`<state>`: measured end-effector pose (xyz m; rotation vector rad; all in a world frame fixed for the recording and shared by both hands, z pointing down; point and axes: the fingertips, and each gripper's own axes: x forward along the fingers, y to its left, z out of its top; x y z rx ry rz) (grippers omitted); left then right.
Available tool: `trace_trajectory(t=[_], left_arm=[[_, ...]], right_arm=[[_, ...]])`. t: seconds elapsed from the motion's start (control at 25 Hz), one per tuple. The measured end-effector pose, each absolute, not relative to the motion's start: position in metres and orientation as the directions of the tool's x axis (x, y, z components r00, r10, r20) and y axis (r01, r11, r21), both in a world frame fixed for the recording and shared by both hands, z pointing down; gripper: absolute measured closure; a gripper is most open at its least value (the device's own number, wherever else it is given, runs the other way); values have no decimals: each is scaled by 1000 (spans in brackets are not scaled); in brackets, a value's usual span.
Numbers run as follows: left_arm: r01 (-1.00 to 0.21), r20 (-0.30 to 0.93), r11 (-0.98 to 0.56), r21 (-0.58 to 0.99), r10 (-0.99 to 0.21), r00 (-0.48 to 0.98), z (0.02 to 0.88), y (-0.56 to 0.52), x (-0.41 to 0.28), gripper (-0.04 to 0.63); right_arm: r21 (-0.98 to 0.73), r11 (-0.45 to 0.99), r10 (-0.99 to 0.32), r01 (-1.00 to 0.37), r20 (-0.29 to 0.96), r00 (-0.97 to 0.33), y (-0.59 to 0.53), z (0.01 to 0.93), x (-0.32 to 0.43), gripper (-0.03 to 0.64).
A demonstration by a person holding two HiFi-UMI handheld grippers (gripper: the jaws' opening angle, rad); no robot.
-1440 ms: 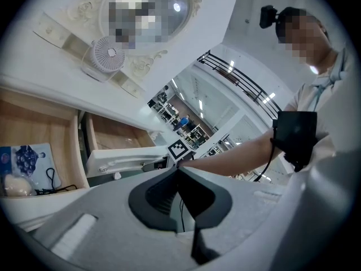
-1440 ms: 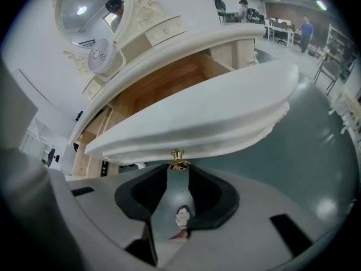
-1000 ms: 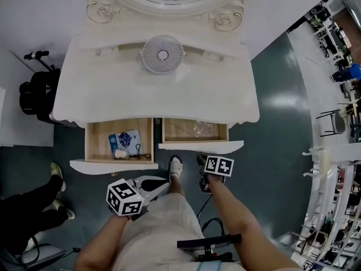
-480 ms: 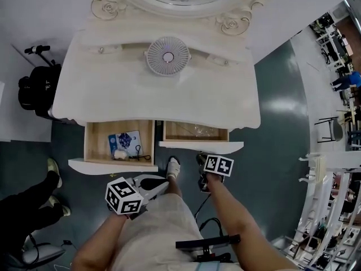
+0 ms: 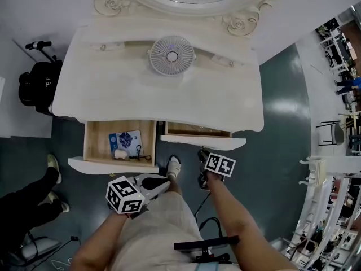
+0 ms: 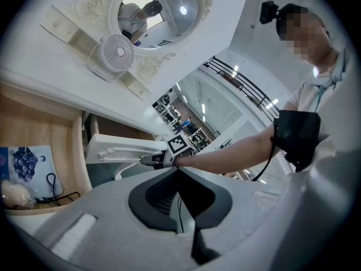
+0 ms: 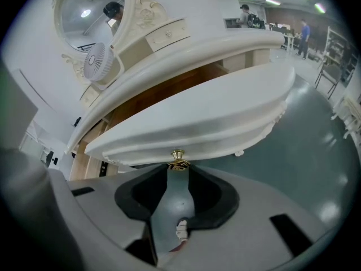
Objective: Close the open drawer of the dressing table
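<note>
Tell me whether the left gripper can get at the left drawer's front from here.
Probably yes. The left gripper hangs near the left drawer front, by its right end, with only bare floor between. The right gripper is at the other drawer, on its knob, clear of that path.

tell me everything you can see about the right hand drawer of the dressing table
The right drawer is painted white, with a curved, moulded front and a pale wooden inside. It sits level, pulled out only a little from under the dressing table top, so just a narrow strip of wood shows. A small gold knob sits mid-front, and the right gripper has its jaw tips closed on that knob. Its contents cannot be made out.
</note>
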<state>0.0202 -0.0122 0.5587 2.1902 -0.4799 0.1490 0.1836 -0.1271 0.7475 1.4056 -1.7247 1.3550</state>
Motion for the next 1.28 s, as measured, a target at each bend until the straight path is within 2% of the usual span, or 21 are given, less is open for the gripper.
trace_trajectory(t=[1.28], left_arm=[[-423, 293, -550, 720, -312, 904, 561, -28, 35, 591]], right_arm=[[-420, -7, -459, -907, 807, -370, -165, 747, 179, 497]])
